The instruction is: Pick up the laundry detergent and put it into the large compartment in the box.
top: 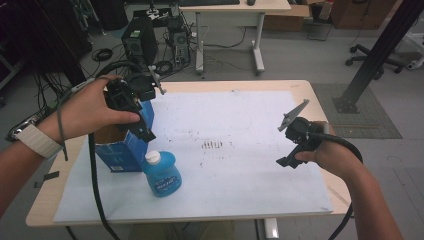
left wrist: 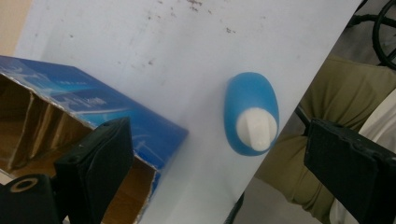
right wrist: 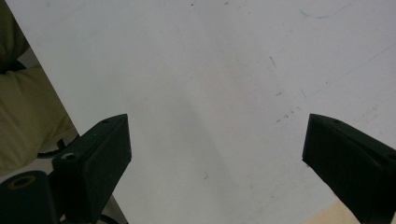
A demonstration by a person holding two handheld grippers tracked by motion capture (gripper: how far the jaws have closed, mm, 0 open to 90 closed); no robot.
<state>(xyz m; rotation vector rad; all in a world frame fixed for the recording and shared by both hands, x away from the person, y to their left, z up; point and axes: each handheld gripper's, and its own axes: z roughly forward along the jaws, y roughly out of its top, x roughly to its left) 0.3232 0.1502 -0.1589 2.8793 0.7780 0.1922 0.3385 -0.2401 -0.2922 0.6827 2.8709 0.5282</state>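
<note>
Left hand-held gripper (top: 142,131) open above the blue box (top: 125,150). Blue bottle (top: 161,173) upright just beside the box. Right hand-held gripper (top: 286,161) open, well apart from the box.

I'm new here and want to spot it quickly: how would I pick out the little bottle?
Start at the white sheet covering the table, then its near left corner, where an open blue box stands. Beside it stands the bottle: translucent blue, rounded, white-capped.

White sheet (top: 240,150) covers the wooden table (top: 320,95). Beyond: computer tower (top: 139,44), desk (top: 230,10), office chair (top: 372,62), floor cables (top: 102,54).
</note>
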